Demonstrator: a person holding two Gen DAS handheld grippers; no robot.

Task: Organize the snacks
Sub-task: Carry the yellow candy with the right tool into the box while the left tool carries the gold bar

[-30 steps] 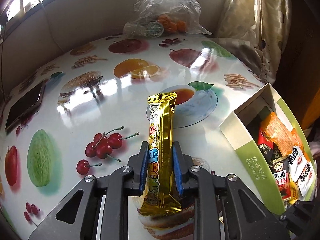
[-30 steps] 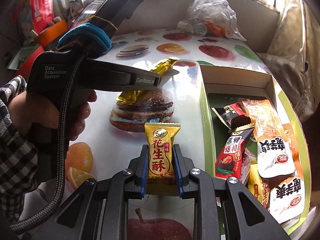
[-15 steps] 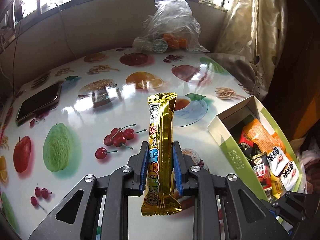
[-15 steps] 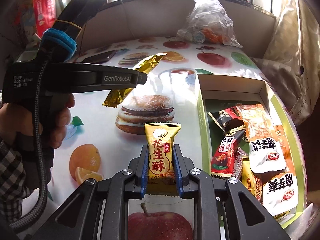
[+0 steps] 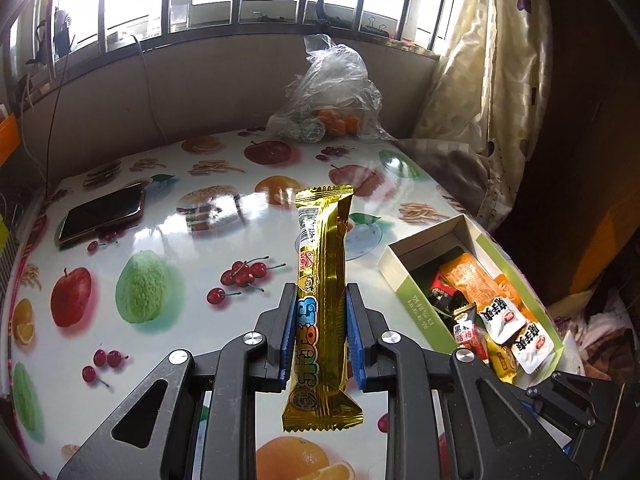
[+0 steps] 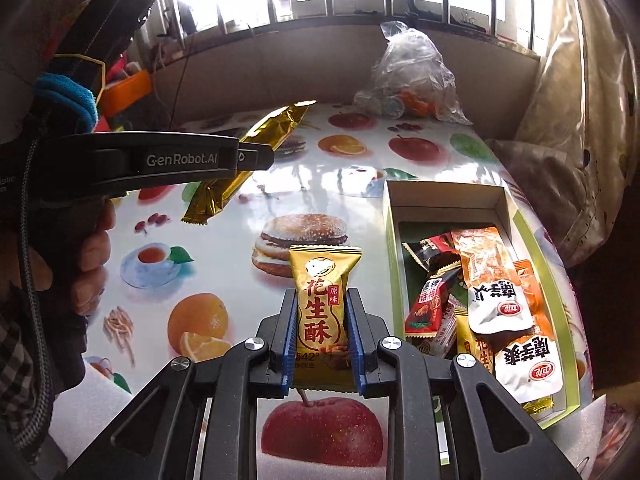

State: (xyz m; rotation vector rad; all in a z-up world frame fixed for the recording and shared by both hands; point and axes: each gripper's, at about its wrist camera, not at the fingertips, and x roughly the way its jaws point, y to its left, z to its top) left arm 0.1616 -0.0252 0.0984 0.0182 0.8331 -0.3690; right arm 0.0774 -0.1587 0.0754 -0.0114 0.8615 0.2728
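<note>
My left gripper (image 5: 320, 304) is shut on a long gold snack bar (image 5: 322, 264), held upright above the fruit-print table (image 5: 160, 224). In the right wrist view that same gold bar (image 6: 248, 156) hangs in the air at the left, clamped in the left gripper's black body with a hand behind it. My right gripper (image 6: 323, 308) is shut on a small yellow peanut-candy packet (image 6: 322, 312) with red characters. The green-and-white snack box (image 6: 390, 264) lies to the right of both grippers and holds several packets. Seen from the left wrist, the box (image 5: 416, 296) sits at the lower right.
A phone (image 5: 102, 216) lies at the table's far left. A clear plastic bag (image 5: 332, 96) with oranges stands at the back by the wall. A patterned curtain (image 5: 492, 92) hangs beyond the table's right edge. White foam (image 6: 100, 396) lies at the near left.
Both grippers have risen with their snacks still clamped; the table looks farther below. In the right wrist view the left gripper and gold bar have lifted up.
</note>
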